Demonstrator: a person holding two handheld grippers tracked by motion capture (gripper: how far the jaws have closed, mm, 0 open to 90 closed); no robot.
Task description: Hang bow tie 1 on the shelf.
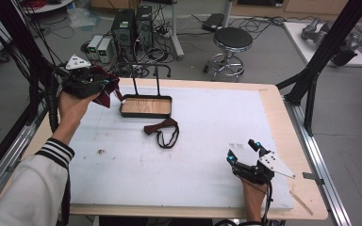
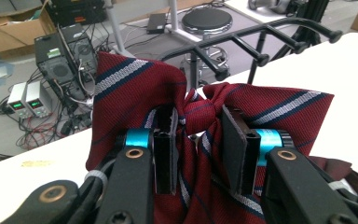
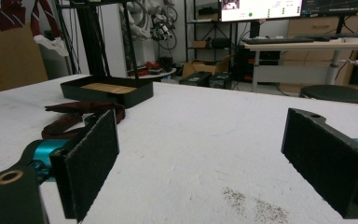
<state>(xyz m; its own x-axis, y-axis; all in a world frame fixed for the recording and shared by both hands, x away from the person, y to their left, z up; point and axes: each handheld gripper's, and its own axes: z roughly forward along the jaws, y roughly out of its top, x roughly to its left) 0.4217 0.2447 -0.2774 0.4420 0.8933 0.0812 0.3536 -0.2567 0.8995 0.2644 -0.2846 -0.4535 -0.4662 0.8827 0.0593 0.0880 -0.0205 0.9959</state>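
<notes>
Pinching the knot of a striped maroon bow tie [image 2: 200, 112], the left gripper [image 1: 104, 89] has its jaws drawn close on the cloth and holds it off the table, near the black stand with the wooden tray [image 1: 146, 106]. A second dark red tie [image 1: 162, 132] lies flat on the white table cover [image 1: 207, 136] just before that tray. At the right, the right gripper [image 1: 243, 151] rests low with jaws spread wide, nothing between them. No writing is legible.

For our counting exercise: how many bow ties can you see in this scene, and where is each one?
2. A striped red bow tie is pinched at its knot by the left gripper, held above the table's far left; a second bow tie lies flat beside the tray.
</notes>
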